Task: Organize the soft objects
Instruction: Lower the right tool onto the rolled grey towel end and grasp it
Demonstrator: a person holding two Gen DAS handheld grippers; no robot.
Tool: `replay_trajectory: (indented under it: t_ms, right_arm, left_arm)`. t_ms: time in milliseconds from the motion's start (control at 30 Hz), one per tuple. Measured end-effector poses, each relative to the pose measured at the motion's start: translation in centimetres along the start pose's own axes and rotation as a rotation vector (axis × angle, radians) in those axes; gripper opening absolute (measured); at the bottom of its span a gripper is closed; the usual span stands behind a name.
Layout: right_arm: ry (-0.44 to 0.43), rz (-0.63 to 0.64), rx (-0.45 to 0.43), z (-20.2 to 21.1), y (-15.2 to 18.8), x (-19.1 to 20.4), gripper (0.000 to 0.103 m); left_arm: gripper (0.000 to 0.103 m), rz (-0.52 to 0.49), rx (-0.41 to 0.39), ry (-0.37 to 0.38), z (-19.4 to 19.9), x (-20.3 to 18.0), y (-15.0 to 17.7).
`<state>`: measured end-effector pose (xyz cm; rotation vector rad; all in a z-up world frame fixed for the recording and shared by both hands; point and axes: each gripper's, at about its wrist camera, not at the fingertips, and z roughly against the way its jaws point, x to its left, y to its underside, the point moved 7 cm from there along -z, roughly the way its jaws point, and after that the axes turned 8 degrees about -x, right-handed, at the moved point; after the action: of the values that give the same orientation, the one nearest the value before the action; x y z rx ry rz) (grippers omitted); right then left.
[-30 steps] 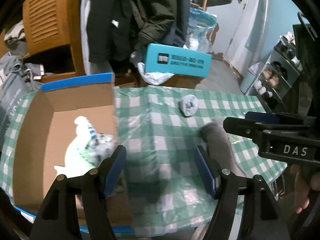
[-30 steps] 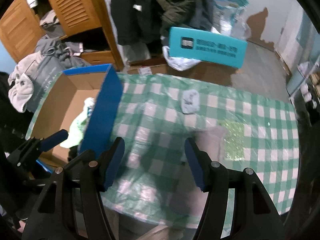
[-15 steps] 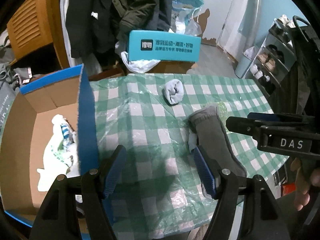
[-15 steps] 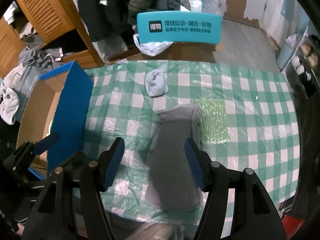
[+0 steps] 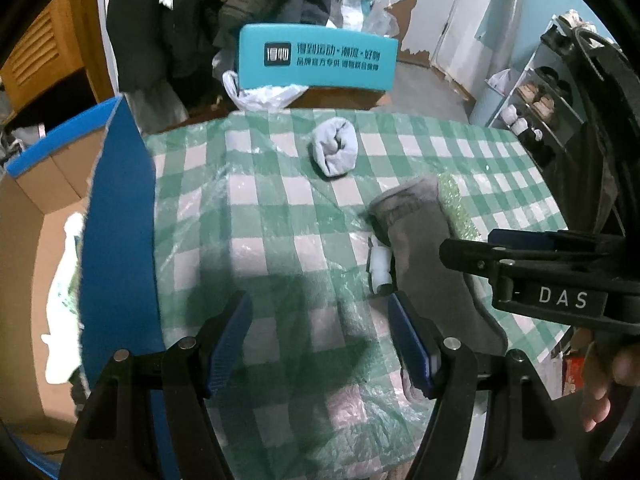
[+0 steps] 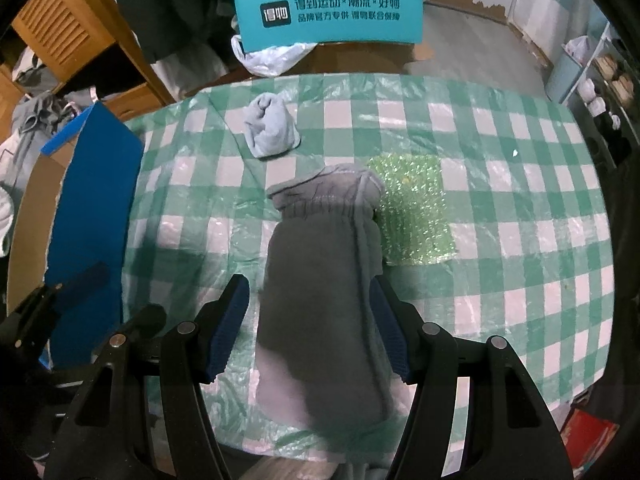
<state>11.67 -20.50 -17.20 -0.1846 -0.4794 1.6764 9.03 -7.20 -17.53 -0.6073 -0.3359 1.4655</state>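
Both grippers have dropped closer to the counter. Right gripper hangs with fingers apart astride the dark grey sock, not pressing it; left gripper gapes wide over bare cloth beside it. A rolled sock lies farther back.

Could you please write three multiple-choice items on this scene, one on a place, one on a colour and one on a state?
1. Where does the rolled light-grey sock lie?
A. in the cardboard box
B. on the checked tablecloth
C. on the floor

2. What colour is the tablecloth?
A. green and white
B. red and white
C. plain blue

3. How does the right hand-held gripper stand?
A. shut on the sock
B. open over the long grey sock
C. out of view

Key: 1 B, it rests beyond the long grey sock; 2 A, the checks show it; 3 B, the pads are clear of the fabric.
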Motion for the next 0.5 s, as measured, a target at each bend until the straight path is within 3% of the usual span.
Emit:
replay_trajectory:
  t_ms: [500]
  right_arm:
    - [0.007, 0.001, 0.062, -3.8, 0.8, 0.5, 0.062]
  left_arm:
    - [0.071, 0.041, 0.053, -0.002, -2.6, 0.6, 1.2]
